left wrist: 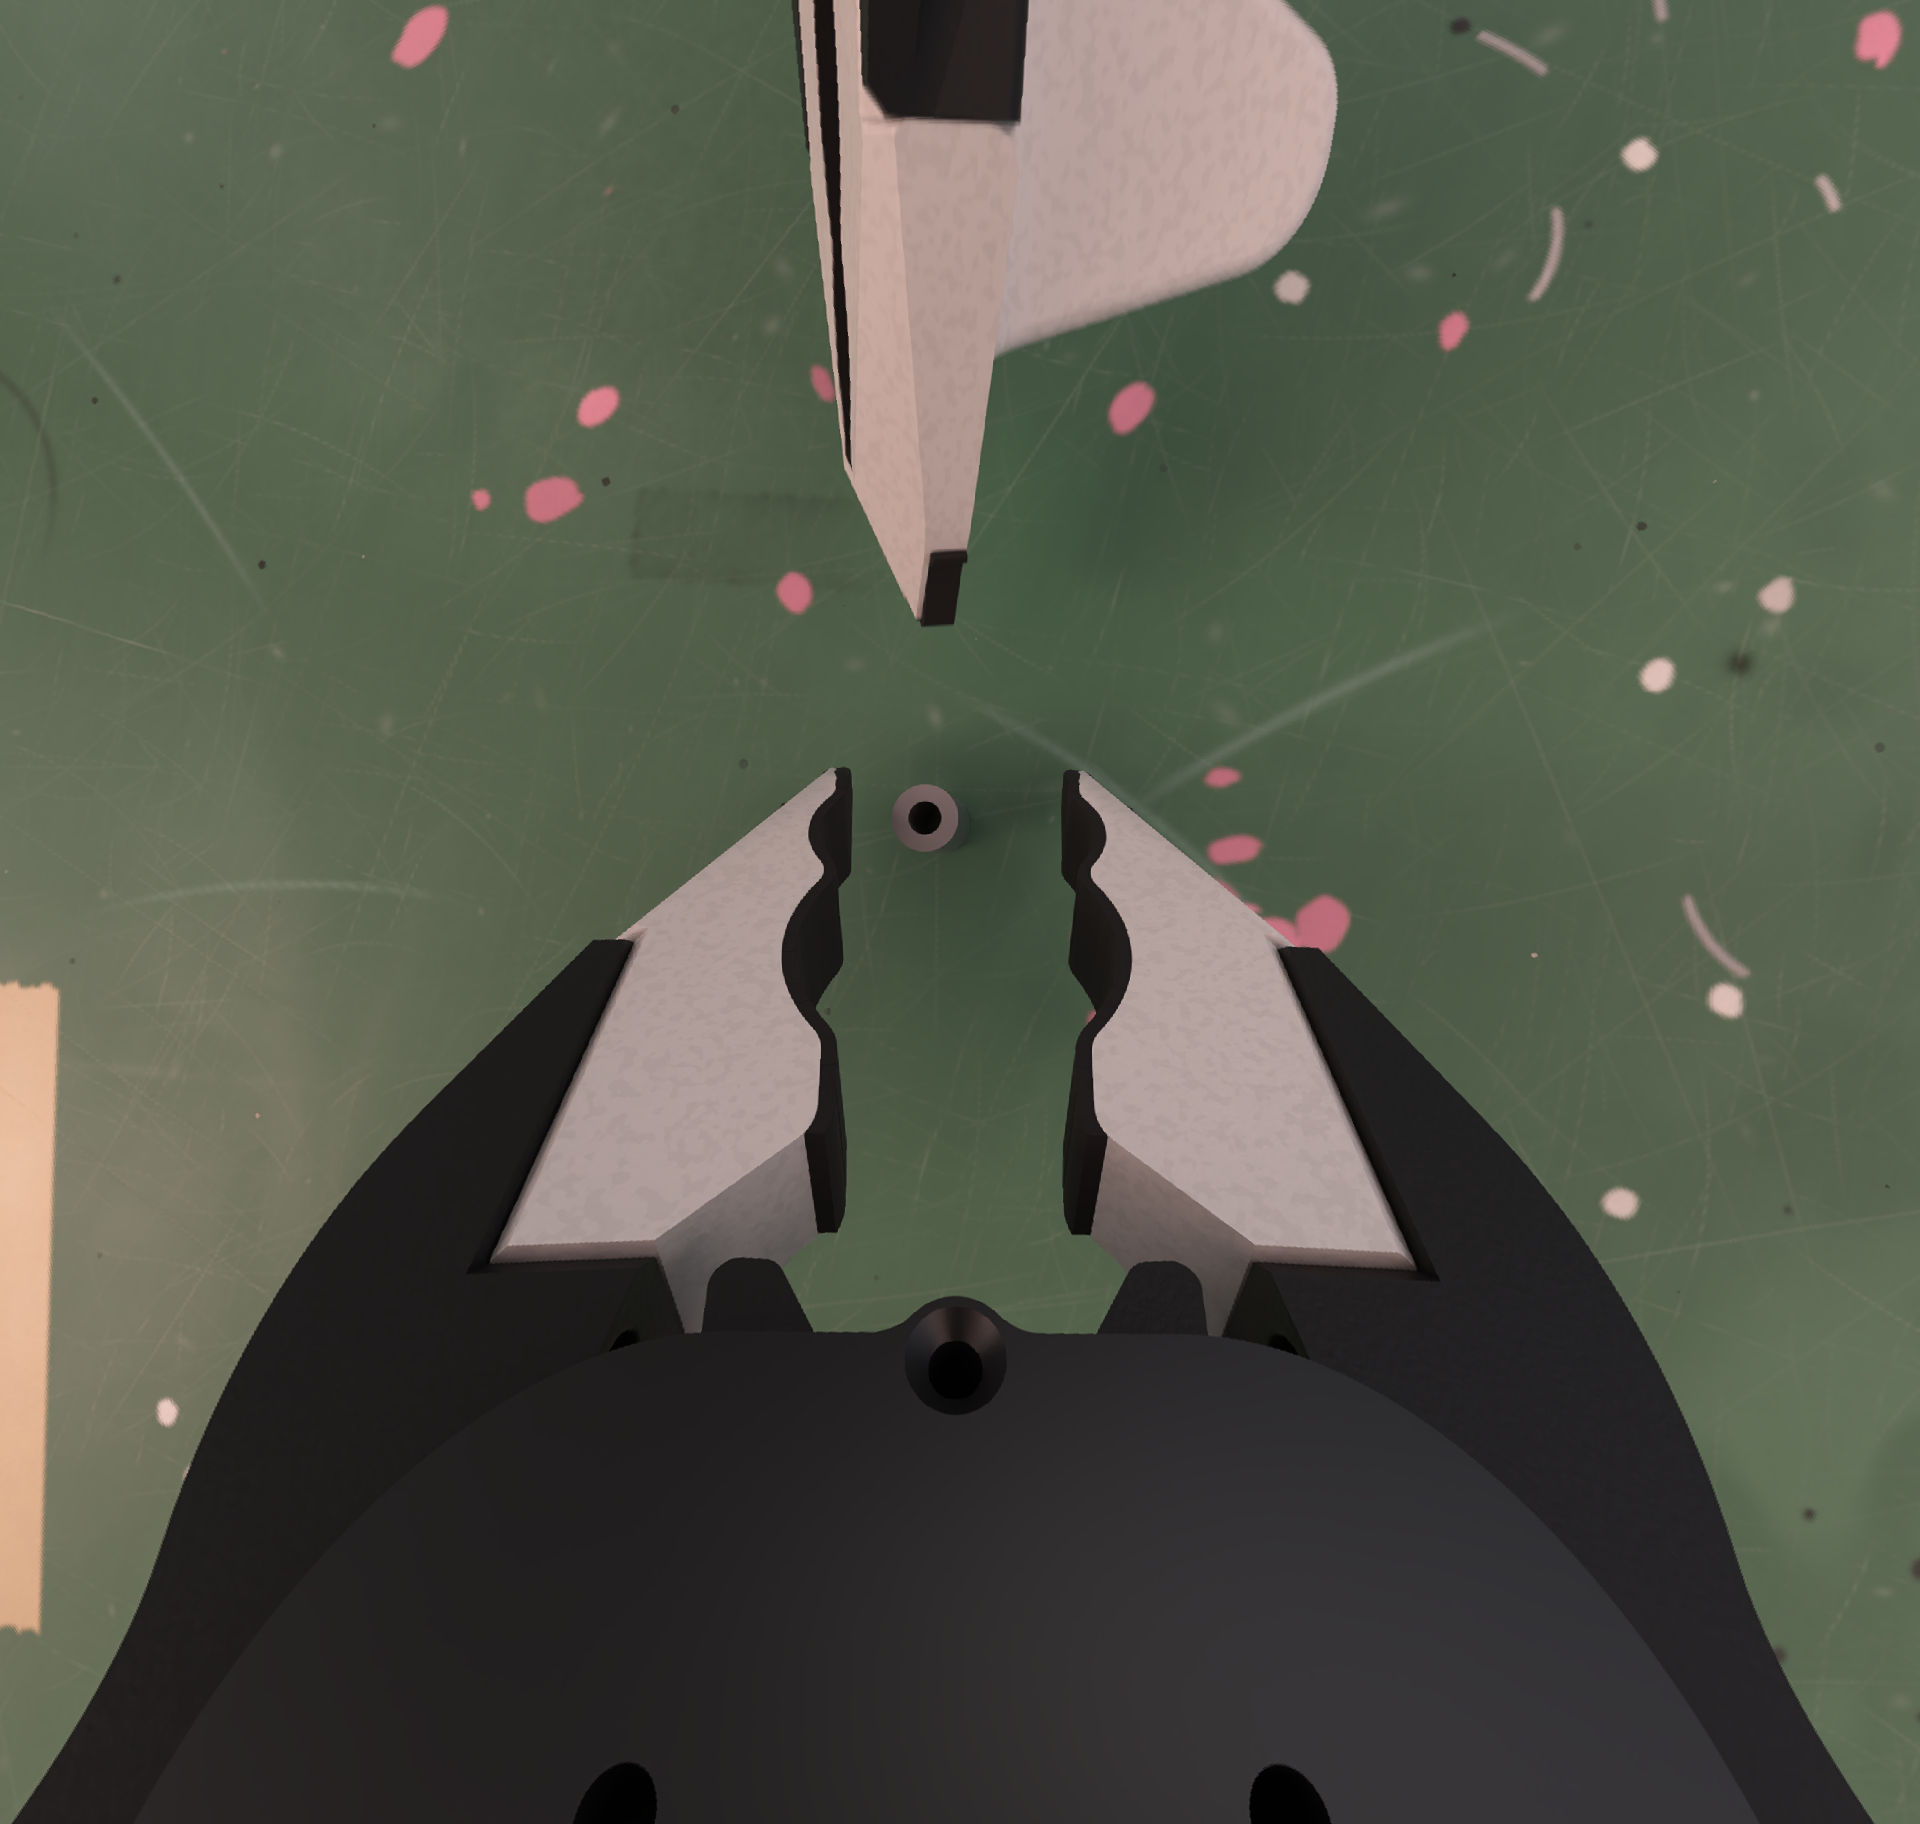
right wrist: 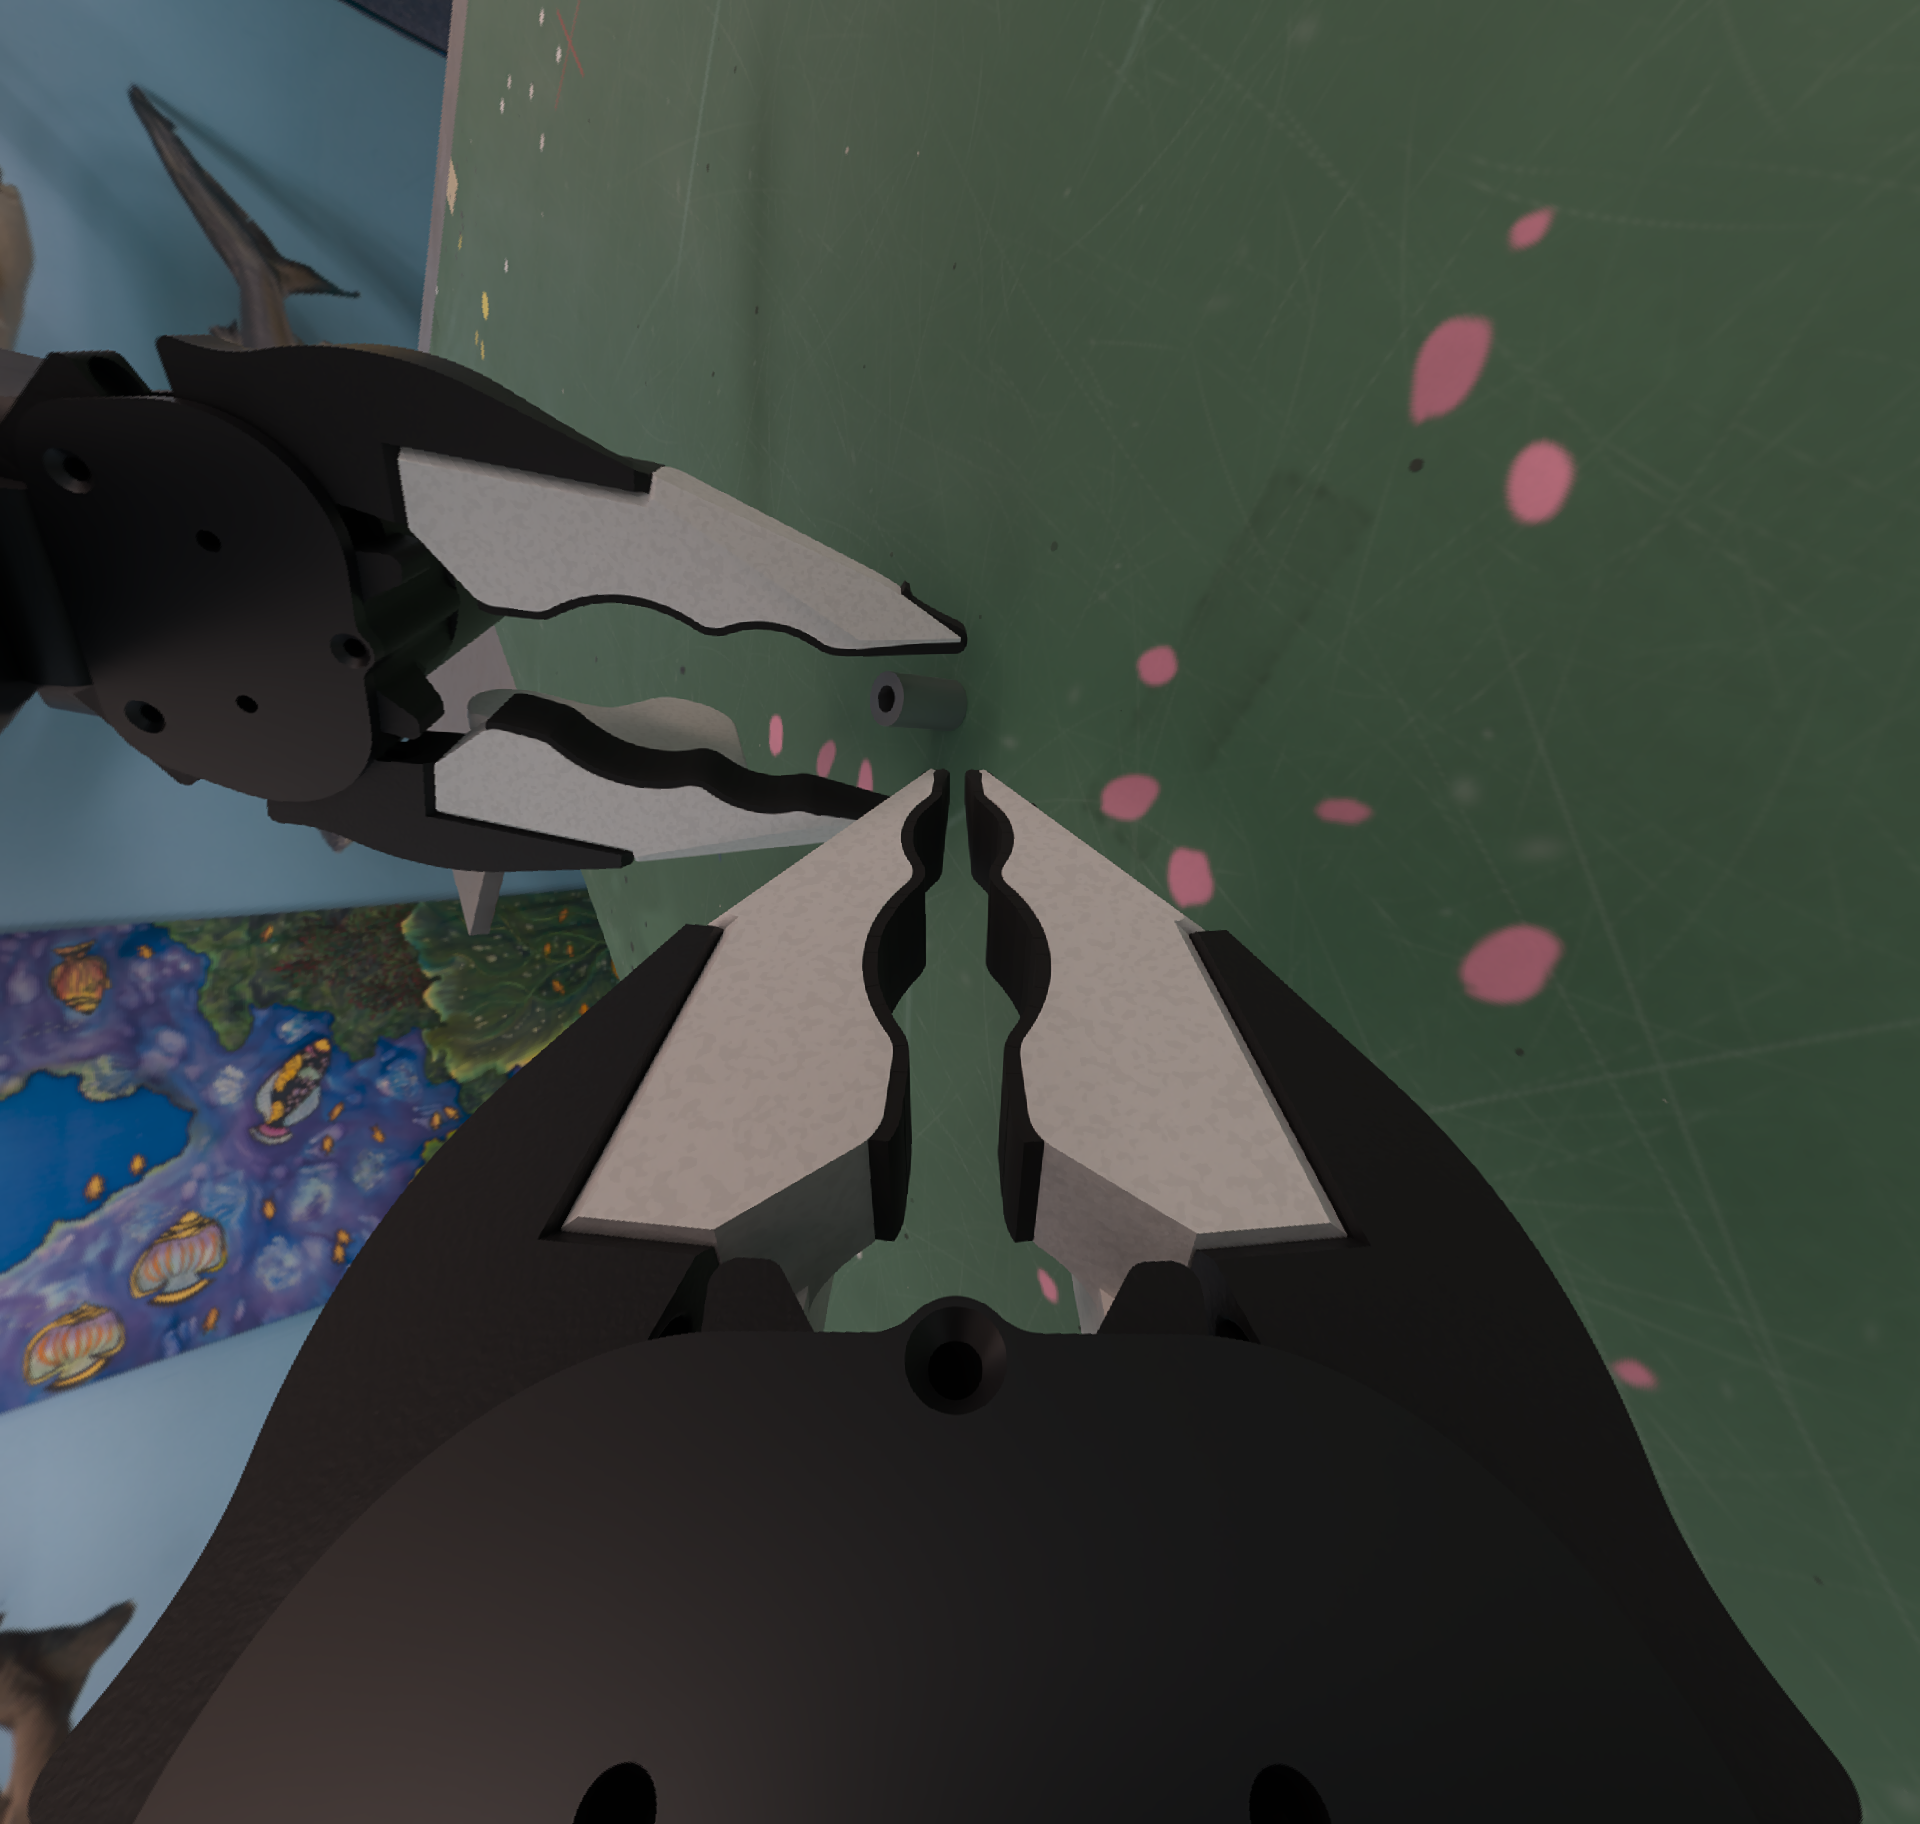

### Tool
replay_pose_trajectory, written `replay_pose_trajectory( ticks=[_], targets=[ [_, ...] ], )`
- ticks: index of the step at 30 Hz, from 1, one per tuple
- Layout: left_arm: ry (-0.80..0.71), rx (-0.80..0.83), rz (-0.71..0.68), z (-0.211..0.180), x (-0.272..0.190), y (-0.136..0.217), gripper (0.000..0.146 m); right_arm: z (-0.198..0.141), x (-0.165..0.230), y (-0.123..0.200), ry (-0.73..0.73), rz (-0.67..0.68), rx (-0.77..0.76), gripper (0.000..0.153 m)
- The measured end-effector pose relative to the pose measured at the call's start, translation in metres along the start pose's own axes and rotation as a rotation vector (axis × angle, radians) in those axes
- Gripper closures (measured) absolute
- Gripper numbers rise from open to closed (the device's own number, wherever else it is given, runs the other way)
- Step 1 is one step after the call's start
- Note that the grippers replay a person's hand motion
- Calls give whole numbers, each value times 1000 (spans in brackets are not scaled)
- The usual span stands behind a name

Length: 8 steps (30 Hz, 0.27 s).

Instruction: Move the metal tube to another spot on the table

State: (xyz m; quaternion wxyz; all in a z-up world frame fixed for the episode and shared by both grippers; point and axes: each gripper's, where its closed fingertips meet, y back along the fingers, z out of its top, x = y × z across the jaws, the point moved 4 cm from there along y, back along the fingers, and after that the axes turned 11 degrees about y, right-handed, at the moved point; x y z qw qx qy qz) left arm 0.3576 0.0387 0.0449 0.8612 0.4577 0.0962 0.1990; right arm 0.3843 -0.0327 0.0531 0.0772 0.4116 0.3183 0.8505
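The metal tube (left wrist: 928,820) is a short grey cylinder standing on end on the green table (left wrist: 416,839). In the left wrist view I look down its bore. My left gripper (left wrist: 956,782) is open, with the tube between its fingertips and nearer the left finger, not touching. My right gripper (left wrist: 940,590) comes in from the top, edge-on, its tip just beyond the tube. In the right wrist view the tube (right wrist: 920,702) sits between the left gripper's (right wrist: 923,720) spread fingers. My right gripper (right wrist: 956,779) is shut and empty, its tips just beside the tube.
Pink and white paint spots dot the scratched green table. A beige tape strip (left wrist: 21,1255) lies at the left edge of the left wrist view. In the right wrist view, the table edge (right wrist: 447,216) runs down the left, with a patterned rug (right wrist: 208,1151) beyond.
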Motion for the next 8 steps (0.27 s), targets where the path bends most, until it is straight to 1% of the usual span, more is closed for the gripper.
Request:
replay_pose_trajectory(
  ticks=[5, 8],
  targets=[
    [2, 2, -3, -1, 0, -1, 102, -1, 0, -7, 3, 0, 20, 150],
    [13, 0, -4, -1, 1, -1, 100, -1, -1, -7, 9, -25, 27, 150]
  ],
)
